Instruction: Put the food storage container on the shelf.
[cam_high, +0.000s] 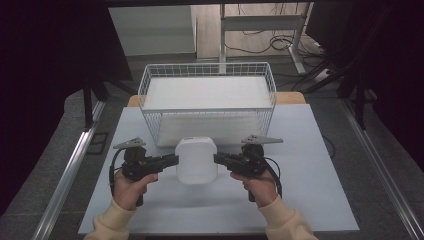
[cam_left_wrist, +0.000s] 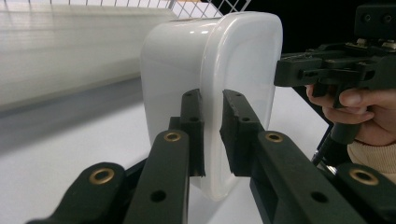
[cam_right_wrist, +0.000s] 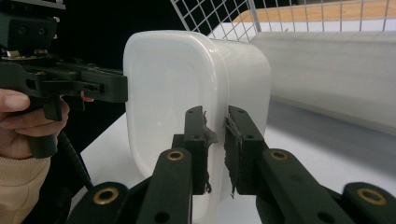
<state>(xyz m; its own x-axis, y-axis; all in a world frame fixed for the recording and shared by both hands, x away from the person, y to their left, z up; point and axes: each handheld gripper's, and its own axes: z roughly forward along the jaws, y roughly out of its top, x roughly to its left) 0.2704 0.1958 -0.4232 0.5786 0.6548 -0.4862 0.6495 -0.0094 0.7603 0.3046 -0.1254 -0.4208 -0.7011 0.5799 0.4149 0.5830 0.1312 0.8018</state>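
White plastic tub (cam_high: 196, 161) pinched at both rims by left gripper (cam_left_wrist: 212, 135) and right gripper (cam_right_wrist: 215, 144) (slippery, could've twisted out).

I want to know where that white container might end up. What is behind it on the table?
Directly behind the white container stands a white wire basket, with a flat white liner or board inside. The container hides the middle of the basket's lower front wall, and the basket hides the table's far edge.

Left gripper (cam_high: 172, 160) and right gripper (cam_high: 219, 158) point inward at each other, jaws of both clamped; hands grip handles, forearms low, cream sleeves.
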